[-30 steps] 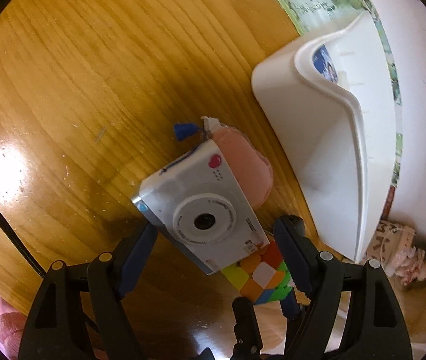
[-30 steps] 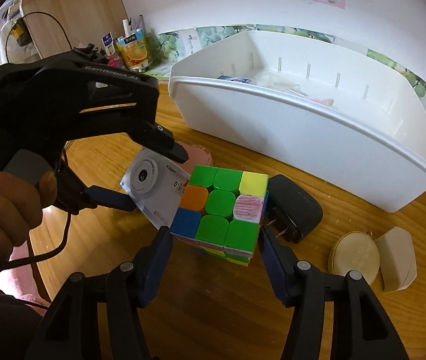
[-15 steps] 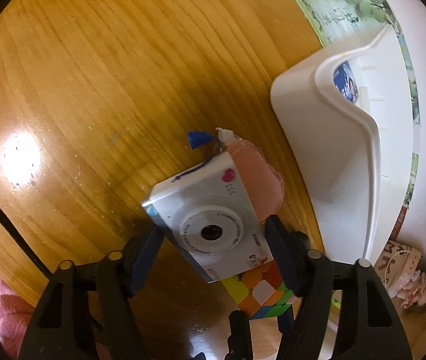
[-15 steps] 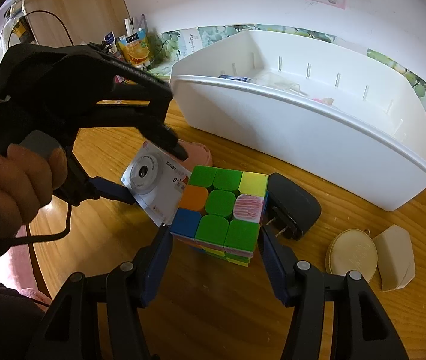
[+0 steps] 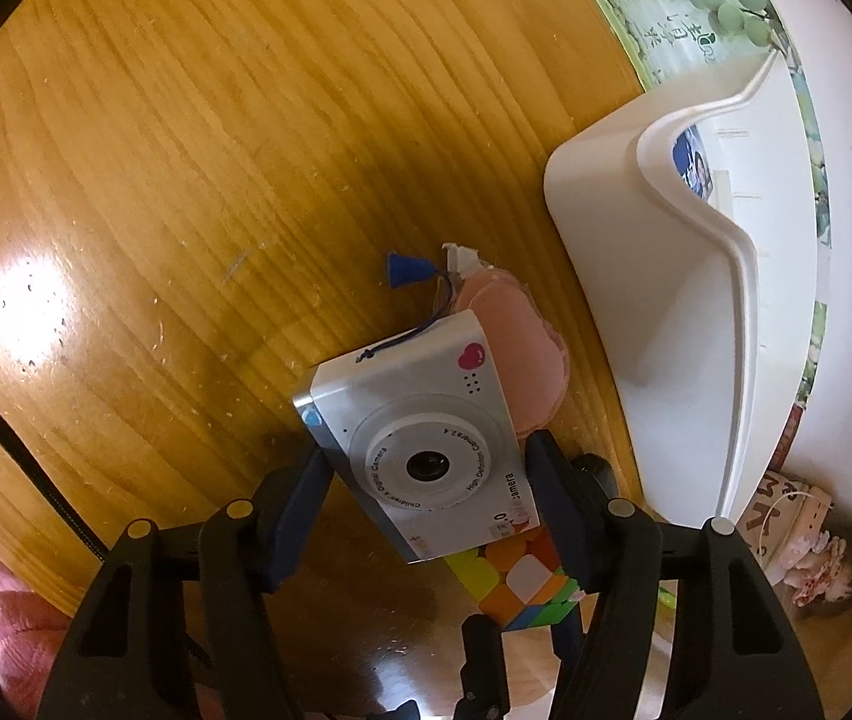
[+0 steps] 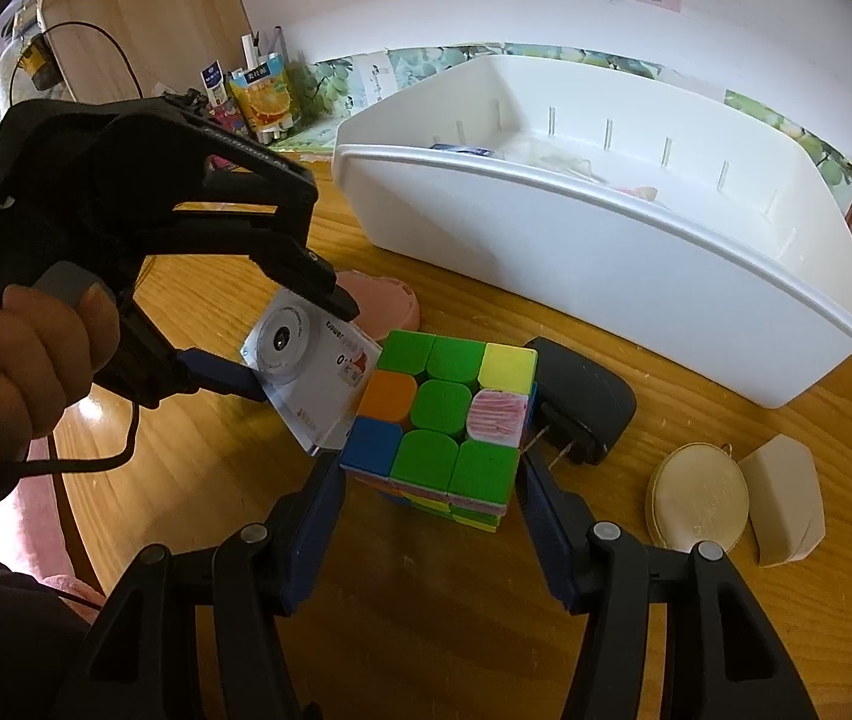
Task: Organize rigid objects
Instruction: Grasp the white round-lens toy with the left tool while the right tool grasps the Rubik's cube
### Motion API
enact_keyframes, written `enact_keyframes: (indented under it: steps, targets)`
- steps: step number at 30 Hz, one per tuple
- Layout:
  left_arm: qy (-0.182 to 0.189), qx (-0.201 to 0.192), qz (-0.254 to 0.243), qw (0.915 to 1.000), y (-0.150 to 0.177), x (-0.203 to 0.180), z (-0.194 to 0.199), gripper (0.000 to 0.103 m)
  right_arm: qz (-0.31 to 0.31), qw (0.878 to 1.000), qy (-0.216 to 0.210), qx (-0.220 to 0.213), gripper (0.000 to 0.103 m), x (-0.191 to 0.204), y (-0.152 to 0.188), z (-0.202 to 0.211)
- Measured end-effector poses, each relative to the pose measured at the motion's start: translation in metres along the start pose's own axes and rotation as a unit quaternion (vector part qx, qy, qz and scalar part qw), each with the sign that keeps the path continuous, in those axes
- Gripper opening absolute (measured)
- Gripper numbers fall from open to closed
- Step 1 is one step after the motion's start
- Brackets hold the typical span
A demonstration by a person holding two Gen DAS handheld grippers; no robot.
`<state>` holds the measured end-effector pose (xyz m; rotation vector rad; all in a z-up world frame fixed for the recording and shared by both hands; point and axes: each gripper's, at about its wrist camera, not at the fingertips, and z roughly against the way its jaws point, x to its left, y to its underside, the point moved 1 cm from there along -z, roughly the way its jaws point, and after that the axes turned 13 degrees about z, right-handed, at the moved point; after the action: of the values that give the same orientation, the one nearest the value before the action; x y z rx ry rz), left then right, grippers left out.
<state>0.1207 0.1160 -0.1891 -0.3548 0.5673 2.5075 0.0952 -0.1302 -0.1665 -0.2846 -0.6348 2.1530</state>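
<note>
With the left gripper [image 5: 426,474] closed narrowly on the tilted silver toy camera [image 5: 420,432] and the right gripper [image 6: 429,480] straddling the multicoloured plastic puzzle cube [image 6: 444,420] on the wooden table [image 6: 456,600], lift the camera clear before carrying it to the white plastic bin [image 6: 606,258].

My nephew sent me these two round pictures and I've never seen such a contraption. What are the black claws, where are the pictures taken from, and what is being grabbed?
They are hand-held two-finger grippers, each with a fisheye camera looking along its fingers. One picture is from the left gripper, whose pads straddle a white toy camera. The other is from the right gripper, closing around a colour cube. On the wooden table also sit a white bin, a black charger and a pink pouch.
</note>
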Motion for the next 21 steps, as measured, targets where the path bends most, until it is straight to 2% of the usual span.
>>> enact_keyframes:
  steps: [8,21]
  targets:
    - [0.005,-0.002,-0.017,0.9999,0.009,0.015,0.003,0.065,-0.001,1.000,0.011,0.001,0.059,0.004,0.000,0.006]
    - [0.026,-0.028,-0.087,0.9955,0.015,0.016,0.036,0.063,-0.009,0.999,0.039,-0.011,0.059,0.019,0.002,0.022]
